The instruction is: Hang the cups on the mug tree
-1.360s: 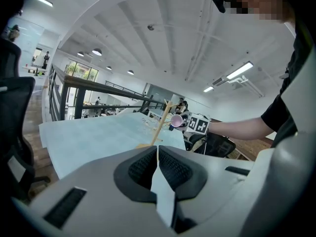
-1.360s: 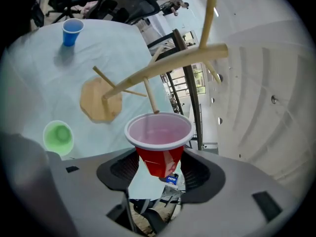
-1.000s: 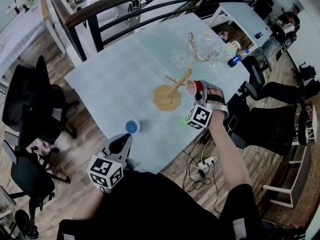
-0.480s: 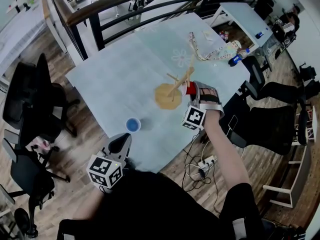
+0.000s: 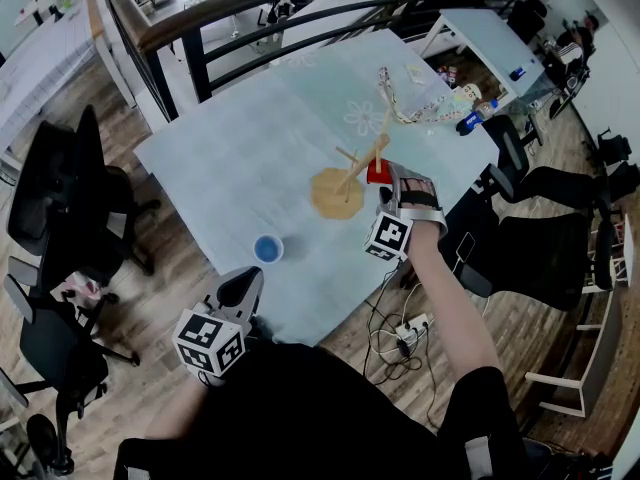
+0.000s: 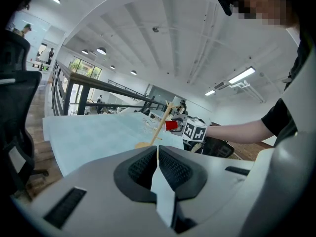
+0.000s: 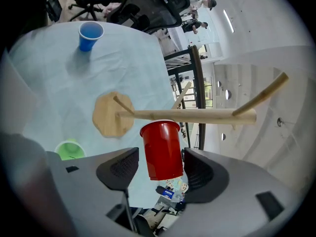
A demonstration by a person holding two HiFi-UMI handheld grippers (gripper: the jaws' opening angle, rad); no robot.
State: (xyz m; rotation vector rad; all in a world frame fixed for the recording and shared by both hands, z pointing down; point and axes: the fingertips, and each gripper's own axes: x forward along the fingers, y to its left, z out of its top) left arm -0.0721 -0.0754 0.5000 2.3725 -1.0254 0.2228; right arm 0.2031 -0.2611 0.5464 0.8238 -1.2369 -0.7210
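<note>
The wooden mug tree stands mid-table on its round base [image 5: 333, 195], with its stem [image 7: 192, 115] and bare pegs crossing the right gripper view. My right gripper [image 5: 386, 174] [image 7: 160, 158] is shut on a red cup [image 7: 160, 149] [image 5: 377, 171], whose mouth sits against the stem. Whether a peg is inside it I cannot tell. A blue cup [image 5: 266, 249] [image 7: 91, 33] stands upright near the table's front. A green cup [image 7: 69, 148] stands by the right gripper. My left gripper [image 5: 243, 286] [image 6: 157, 162] hovers at the front edge, shut and empty.
A chain-like cord [image 5: 400, 103], a bottle [image 5: 472, 118] and small clutter lie at the table's far right end. Black office chairs [image 5: 60, 198] stand to the left and at the right [image 5: 545, 183]. A dark railing [image 5: 250, 13] runs behind the table. Cables and a power strip [image 5: 405, 328] lie on the floor.
The right gripper has carried the red cup a little left, up against the tree's stem; its pale inside no longer shows. The left gripper has stayed put.
</note>
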